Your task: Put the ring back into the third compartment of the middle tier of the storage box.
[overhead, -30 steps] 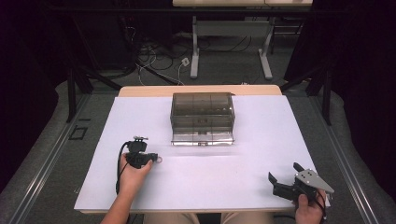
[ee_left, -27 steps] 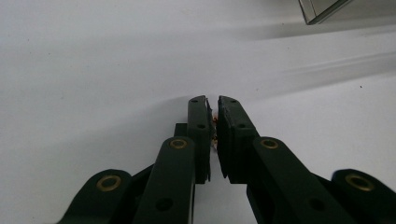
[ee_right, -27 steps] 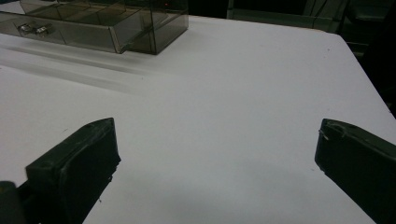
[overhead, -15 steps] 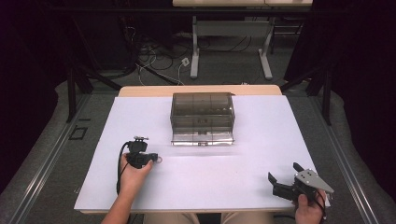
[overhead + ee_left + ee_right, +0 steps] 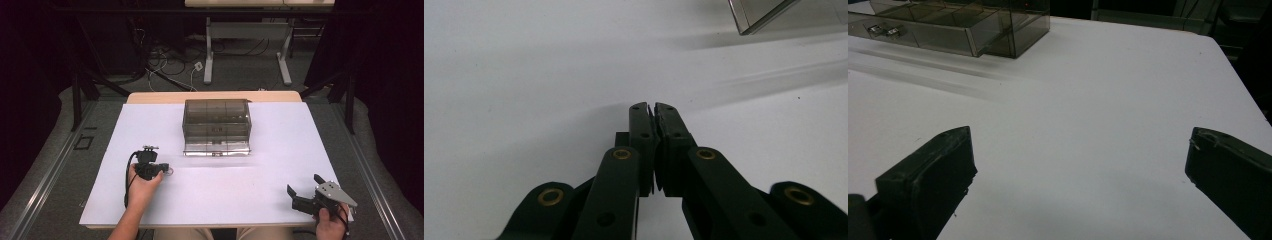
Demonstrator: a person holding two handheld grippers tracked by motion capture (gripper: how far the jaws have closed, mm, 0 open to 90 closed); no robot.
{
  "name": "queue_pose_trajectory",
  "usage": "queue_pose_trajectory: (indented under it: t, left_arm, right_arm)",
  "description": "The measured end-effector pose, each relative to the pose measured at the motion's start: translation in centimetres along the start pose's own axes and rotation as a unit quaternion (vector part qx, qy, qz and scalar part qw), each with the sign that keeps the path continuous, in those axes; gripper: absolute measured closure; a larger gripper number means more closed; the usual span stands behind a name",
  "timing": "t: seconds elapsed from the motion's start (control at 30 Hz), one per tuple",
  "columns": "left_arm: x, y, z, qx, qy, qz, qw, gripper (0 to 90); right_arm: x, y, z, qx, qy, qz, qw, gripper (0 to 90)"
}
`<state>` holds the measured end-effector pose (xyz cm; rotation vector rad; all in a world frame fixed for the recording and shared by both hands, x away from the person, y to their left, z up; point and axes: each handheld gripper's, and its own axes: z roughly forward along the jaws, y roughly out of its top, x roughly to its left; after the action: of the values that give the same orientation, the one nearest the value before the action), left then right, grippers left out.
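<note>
White tabletop (image 5: 260, 150) fills most of the scene, with dark floor, cables and desk legs behind it. Near the far middle stands a smoky clear drawer box (image 5: 216, 126), its bottom drawer (image 5: 216, 148) pulled a little forward, handle toward the person.

Little has changed over the last second. Both hands sit where they were, and the box has not shifted. The one difference is in the left gripper (image 5: 160, 169): it has finished closing the last bit, and the left gripper view has its jaws pressed together with nothing between them. It rests on the table, left of and nearer than the box, well apart from it.

The right gripper (image 5: 305, 192) sits at the near right edge, jaws spread wide and empty, far from the box.

My reading is that work on the drawer has not begun, with no tool touching it yet
</note>
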<state>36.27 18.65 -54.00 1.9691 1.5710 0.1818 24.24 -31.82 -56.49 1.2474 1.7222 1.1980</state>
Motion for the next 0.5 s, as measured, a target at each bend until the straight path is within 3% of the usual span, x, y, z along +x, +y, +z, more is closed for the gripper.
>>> queue_pose_trajectory:
  t: [0.33,0.37,0.47,0.5]
  left_arm:
    - [-0.08,0.25,-0.47,0.0,0.0,0.005,1.0,87.5]
    - [-0.13,0.21,-0.41,-0.009,0.003,0.003,0.9999,87.6]
    - [-0.07,0.37,-0.73,-0.001,0.0,0.006,1.0,87.5]
    - [-0.12,0.34,-0.67,-0.01,0.002,0.004,0.9999,87.5]
  right_arm:
    - [-0.03,-0.01,-0.02,0.002,0.0,0.001,1.0,0.0]
    - [0.01,0.0,-0.03,0.002,0.0,0.001,1.0,0.0]
    - [0.01,0.0,0.0,0.0,0.0,0.0,1.0,0.0]
    - [0.0,0.0,-0.01,0.0,0.001,0.0,1.0,0.0]
